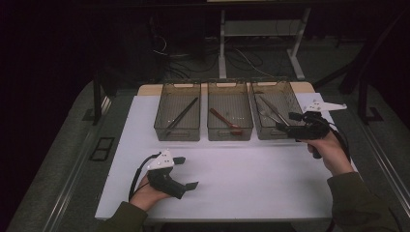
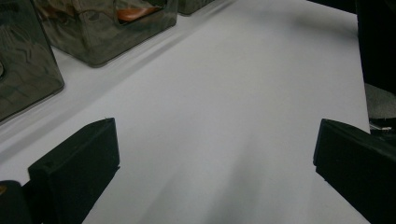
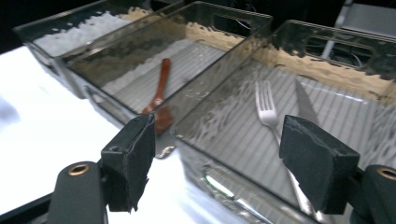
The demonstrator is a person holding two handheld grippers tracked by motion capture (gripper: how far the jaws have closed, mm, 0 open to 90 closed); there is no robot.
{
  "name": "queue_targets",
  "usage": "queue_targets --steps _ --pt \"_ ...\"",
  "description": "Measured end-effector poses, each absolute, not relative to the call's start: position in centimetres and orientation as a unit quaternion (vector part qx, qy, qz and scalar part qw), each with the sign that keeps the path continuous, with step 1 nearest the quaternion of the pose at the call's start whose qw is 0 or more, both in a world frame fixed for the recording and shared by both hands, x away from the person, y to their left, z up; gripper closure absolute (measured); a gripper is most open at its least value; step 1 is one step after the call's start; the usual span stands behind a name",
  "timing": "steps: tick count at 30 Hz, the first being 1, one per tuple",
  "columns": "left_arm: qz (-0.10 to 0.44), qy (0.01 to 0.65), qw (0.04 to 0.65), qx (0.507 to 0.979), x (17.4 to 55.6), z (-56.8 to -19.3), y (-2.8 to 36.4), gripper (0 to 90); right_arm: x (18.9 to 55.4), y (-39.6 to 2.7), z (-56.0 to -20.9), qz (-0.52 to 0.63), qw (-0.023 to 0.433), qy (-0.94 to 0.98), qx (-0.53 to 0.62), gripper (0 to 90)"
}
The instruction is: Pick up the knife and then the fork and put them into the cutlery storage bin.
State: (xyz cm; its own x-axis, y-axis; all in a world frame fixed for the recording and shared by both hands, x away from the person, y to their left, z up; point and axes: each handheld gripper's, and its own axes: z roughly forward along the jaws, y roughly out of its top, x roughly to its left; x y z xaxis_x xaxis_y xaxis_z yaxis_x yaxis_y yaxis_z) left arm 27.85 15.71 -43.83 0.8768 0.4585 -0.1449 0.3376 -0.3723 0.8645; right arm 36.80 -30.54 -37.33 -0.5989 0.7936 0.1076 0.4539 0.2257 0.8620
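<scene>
Three smoky clear bins stand in a row at the back of the white table (image 1: 241, 174). The right bin (image 1: 263, 134) holds a metal fork (image 3: 266, 105) and a knife (image 3: 303, 102). A brown wooden spoon (image 3: 161, 93) lies in the middle bin (image 1: 229, 134), and a long black utensil (image 1: 181, 116) in the left bin (image 1: 177, 134). My right gripper (image 1: 286, 122) hovers at the right bin's near right corner, open, with nothing between its jaws (image 3: 217, 144). My left gripper (image 1: 187, 172) rests low at the table's front left, wide open over the bare surface (image 2: 215, 154).
The table's right edge runs just beyond my right hand (image 1: 333, 154). Behind the bins there is a dark floor with cables (image 1: 241, 58) and the white legs of a desk (image 1: 222, 43). Open white surface lies between the two grippers.
</scene>
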Motion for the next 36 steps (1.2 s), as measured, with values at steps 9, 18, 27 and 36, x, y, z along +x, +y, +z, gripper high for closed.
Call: queue_targets --steps 9,18,27,36 --pt "0.059 0.241 0.506 0.826 27.8 -43.8 15.8 0.0 34.4 -29.8 -37.7 0.489 0.161 0.765 0.387 22.1" --pt "0.06 0.241 0.507 0.825 27.7 -43.7 15.8 0.0 32.1 -29.0 -39.1 0.493 0.152 0.775 0.365 19.2" --pt "0.061 0.241 0.508 0.825 27.7 -43.7 15.9 0.0 30.1 -29.2 -40.6 0.503 0.14 0.772 0.362 18.6" --pt "0.062 0.241 0.507 0.826 27.7 -43.7 15.9 0.0 28.2 -29.5 -42.1 0.507 0.134 0.772 0.361 18.3"
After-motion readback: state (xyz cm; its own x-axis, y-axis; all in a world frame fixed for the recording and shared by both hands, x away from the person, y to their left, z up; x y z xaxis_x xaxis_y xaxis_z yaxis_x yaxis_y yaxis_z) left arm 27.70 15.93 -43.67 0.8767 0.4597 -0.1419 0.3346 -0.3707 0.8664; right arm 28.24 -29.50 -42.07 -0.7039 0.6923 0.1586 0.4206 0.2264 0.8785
